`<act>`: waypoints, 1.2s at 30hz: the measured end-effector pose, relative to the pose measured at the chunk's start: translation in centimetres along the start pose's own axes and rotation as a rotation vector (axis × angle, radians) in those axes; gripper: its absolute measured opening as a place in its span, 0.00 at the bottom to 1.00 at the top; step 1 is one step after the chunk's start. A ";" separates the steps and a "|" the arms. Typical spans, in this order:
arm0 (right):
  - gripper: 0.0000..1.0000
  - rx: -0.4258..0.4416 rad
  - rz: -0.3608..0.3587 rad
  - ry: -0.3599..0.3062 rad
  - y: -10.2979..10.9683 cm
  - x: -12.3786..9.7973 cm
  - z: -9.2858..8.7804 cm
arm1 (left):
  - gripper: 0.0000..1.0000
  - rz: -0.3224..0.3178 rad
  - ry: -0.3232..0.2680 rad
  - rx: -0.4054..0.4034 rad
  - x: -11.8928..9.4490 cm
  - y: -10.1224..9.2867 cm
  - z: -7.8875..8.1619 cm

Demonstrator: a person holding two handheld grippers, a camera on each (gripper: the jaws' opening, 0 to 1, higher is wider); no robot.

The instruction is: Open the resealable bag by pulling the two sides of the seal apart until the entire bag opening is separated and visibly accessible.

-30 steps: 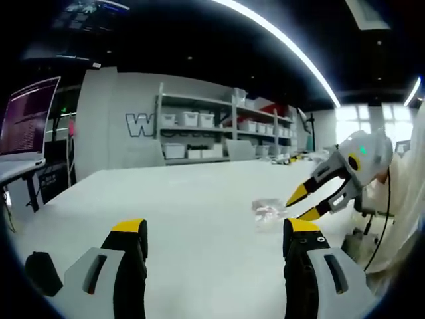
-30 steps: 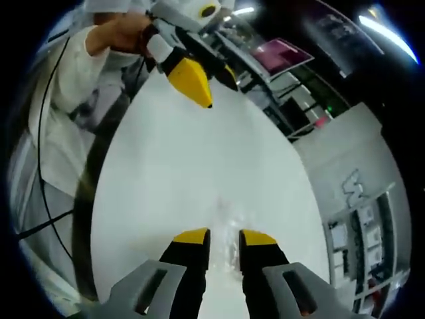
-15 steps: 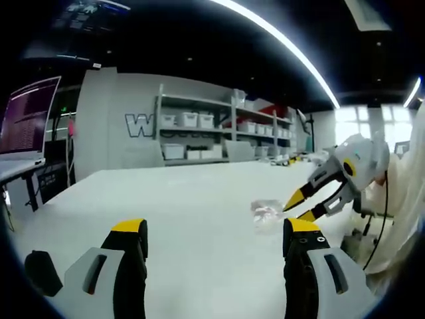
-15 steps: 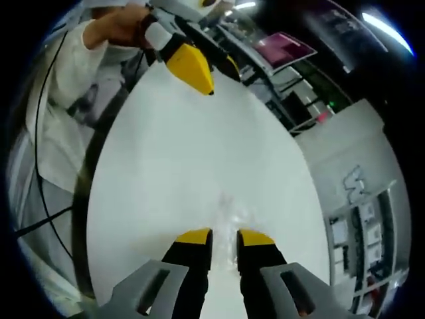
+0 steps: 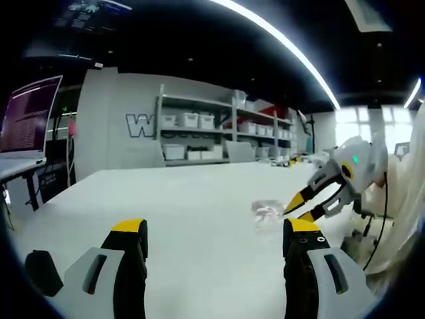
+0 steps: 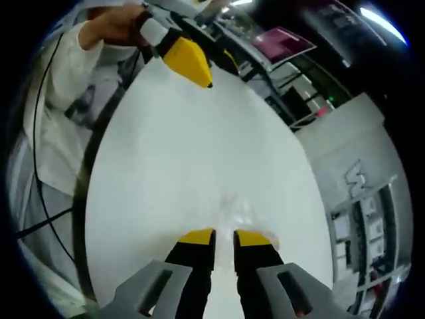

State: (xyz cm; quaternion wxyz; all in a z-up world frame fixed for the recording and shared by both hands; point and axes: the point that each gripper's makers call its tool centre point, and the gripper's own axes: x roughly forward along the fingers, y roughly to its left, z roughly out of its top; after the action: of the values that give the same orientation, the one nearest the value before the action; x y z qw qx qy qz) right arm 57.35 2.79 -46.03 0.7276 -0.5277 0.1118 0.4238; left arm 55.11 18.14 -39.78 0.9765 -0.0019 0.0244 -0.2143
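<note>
While tongs [image 6: 222,236] pinch, one bag [image 5: 267,211].

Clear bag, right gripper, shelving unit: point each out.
clear bag [image 5: 267,211], left gripper view, middle of its crumpled plastic.
right gripper [image 5: 301,206], left gripper view, between its yellow tips.
shelving unit [image 5: 219,133], left gripper view, middle shelf.

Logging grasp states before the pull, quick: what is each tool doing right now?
Left tool: open, holding nothing, above the white table.
Right tool: jaws nearly together at the clear bag; grip cannot be told.
</note>
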 end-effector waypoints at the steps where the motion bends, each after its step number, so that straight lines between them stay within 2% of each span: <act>1: 0.06 0.009 -0.001 -0.001 0.0 0.0 0.0 | 0.83 0.000 -0.001 0.000 0.0 0.0 0.0; 9: 0.06 0.007 -0.015 -0.002 -0.1 -0.2 0.0 | 0.83 0.000 0.000 -0.004 -0.2 -0.1 -0.1; 23: 0.07 -0.062 -0.038 0.037 0.3 0.1 -0.2 | 0.83 -0.001 -0.006 -0.007 -0.5 -0.2 -0.1; 27: 0.14 -0.084 -0.044 0.021 0.5 -0.1 0.5 | 0.83 0.000 -0.005 -0.010 -0.6 -0.2 -0.1; 29: 0.10 -0.119 -0.074 0.061 -0.1 -0.2 0.0 | 0.83 0.001 -0.006 -0.011 -0.6 -0.2 -0.1; 30: 0.10 -0.139 -0.082 0.061 -0.2 0.0 -0.1 | 0.83 0.001 -0.006 -0.012 -0.6 -0.2 -0.1; 36: 0.09 -0.115 -0.069 0.057 0.0 -0.2 -0.3 | 0.83 0.002 -0.004 -0.012 -0.6 -0.1 -0.1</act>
State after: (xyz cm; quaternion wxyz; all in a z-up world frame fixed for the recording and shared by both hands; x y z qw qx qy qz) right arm 57.33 2.45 -46.07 0.7068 -0.5841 0.0895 0.3890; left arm 54.47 18.28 -39.82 0.9767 -0.0081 0.0235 -0.2133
